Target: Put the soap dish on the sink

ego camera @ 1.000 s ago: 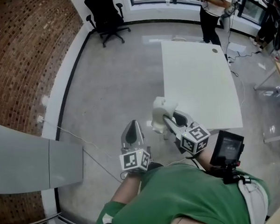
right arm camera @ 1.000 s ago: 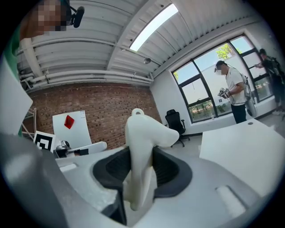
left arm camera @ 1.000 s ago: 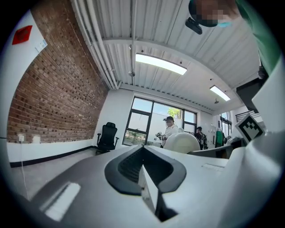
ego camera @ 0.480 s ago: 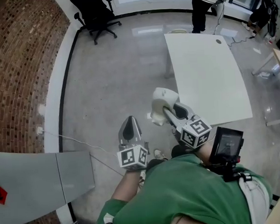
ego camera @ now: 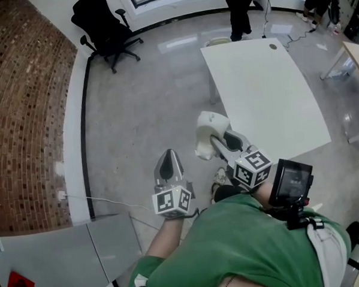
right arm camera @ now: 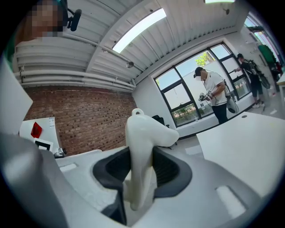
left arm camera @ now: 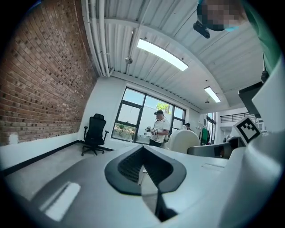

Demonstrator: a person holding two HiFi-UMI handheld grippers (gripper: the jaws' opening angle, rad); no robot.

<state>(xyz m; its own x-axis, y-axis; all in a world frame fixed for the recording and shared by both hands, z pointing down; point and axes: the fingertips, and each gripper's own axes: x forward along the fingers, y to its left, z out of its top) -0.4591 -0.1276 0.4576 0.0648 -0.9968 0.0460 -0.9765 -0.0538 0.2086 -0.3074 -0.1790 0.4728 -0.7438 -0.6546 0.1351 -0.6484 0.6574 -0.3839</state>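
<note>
Head view: the soap dish is clamped in the right tool, likely for carrying; at its 7 o'clock the left tool is closed, empty.

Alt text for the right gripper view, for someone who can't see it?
The right gripper is shut on a white soap dish that sticks up between its jaws. Behind are a brick wall at left, a white table at right and a person standing by windows.

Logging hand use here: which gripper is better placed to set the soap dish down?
Right. The right gripper grips the white soap dish between its jaws, while the left gripper is shut with nothing in it.
</note>
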